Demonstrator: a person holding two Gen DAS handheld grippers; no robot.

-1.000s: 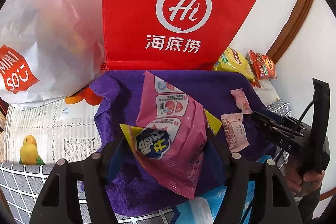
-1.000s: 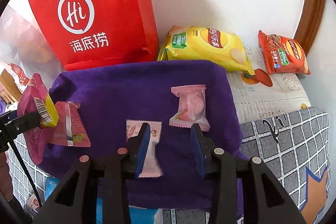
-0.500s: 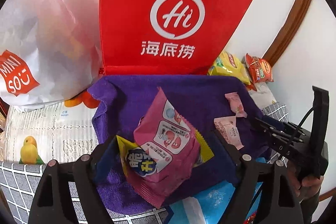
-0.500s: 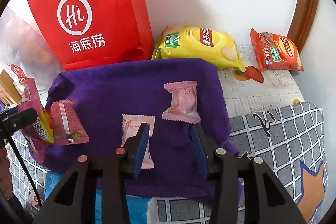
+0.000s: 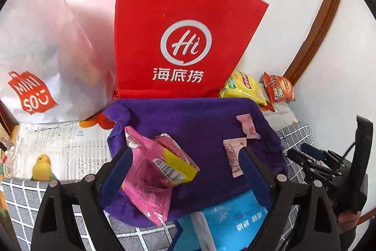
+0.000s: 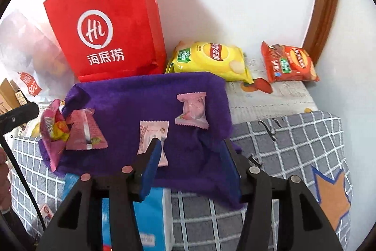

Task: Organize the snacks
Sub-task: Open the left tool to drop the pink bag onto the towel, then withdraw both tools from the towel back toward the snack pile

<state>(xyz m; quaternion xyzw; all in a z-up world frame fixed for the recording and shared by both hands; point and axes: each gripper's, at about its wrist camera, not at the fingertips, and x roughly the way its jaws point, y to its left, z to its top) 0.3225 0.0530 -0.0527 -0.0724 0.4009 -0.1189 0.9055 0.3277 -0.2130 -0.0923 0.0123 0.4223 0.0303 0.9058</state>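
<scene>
My left gripper point(image 5: 185, 171) is open. A pink snack bag with a yellow corner point(image 5: 152, 180) lies between its fingers on the left edge of the purple cloth point(image 5: 188, 124), leaning by the left finger; it also shows in the right wrist view point(image 6: 52, 133). A small red-pink packet point(image 6: 85, 131) lies beside it. A pale pink bar wrapper point(image 6: 152, 138) and a pink round-candy packet point(image 6: 191, 109) lie mid-cloth. My right gripper point(image 6: 190, 157) is open and empty, low over the cloth's near edge, its left finger by the bar wrapper.
A red Hi paper bag point(image 6: 105, 22) and a white Miniso bag point(image 5: 35, 44) stand against the wall behind the cloth. A yellow chip bag point(image 6: 211, 60) and a red chip bag point(image 6: 289, 65) lie at the back right. A blue pack point(image 5: 228, 218) lies at the front edge.
My left gripper has opened wider and pulled back; the pink snack bag has dropped and tipped onto the cloth's left edge. My right gripper has drawn back a little.
</scene>
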